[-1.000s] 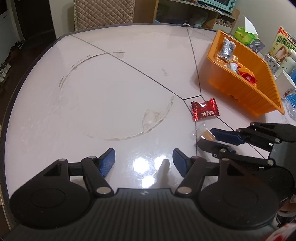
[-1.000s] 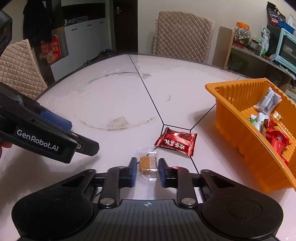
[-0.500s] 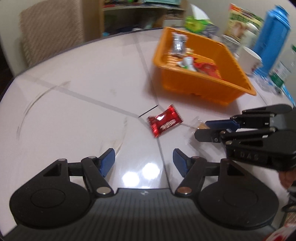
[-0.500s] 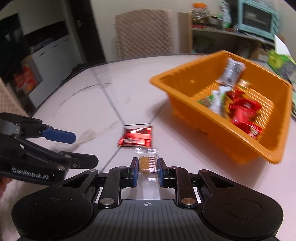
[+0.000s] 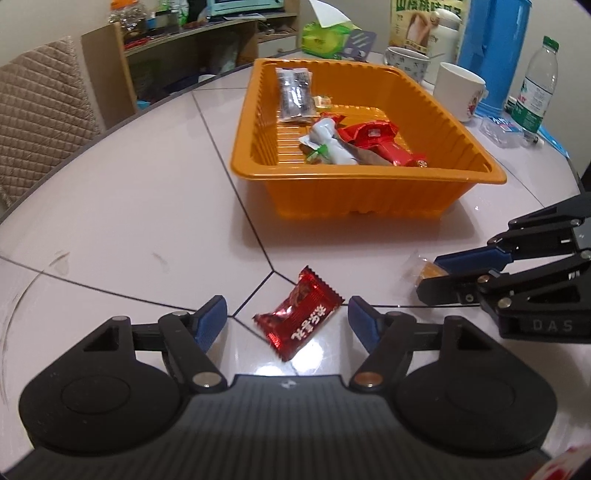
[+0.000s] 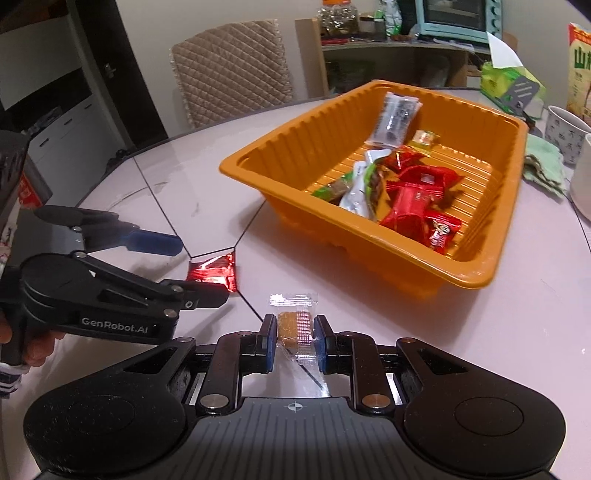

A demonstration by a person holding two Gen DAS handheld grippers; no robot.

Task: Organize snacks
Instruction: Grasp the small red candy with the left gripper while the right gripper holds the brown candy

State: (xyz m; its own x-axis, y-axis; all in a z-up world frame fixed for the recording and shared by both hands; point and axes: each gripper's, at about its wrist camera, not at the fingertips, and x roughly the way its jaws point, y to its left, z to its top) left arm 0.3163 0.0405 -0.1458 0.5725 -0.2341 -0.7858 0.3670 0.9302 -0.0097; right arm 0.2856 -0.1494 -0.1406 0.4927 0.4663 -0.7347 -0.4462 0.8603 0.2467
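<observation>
A red foil candy (image 5: 300, 314) lies on the white table between the wide jaws of my left gripper (image 5: 286, 317). Those jaws are opening and their blue pads do not touch it. The same red candy (image 6: 214, 275) shows partly behind the left gripper (image 6: 195, 271) in the right wrist view. My right gripper (image 6: 294, 339) is shut on a small brown candy in a clear wrapper (image 6: 295, 325); that wrapped candy (image 5: 424, 271) also shows at the right gripper's tips (image 5: 443, 275) in the left view. The orange tray (image 5: 354, 199) ahead holds several snacks.
Behind the orange tray (image 6: 369, 236) stand white mugs (image 5: 458, 90), a blue jug (image 5: 491, 55), a water bottle (image 5: 537, 85) and a green tissue pack (image 5: 325, 35). A green cloth (image 6: 543, 166) lies by the tray. A quilted chair (image 6: 229, 70) stands at the table's far edge.
Both views swung toward the orange tray. My left gripper came over the red candy, which now lies between its jaws. The right gripper kept hold of the small wrapped candy.
</observation>
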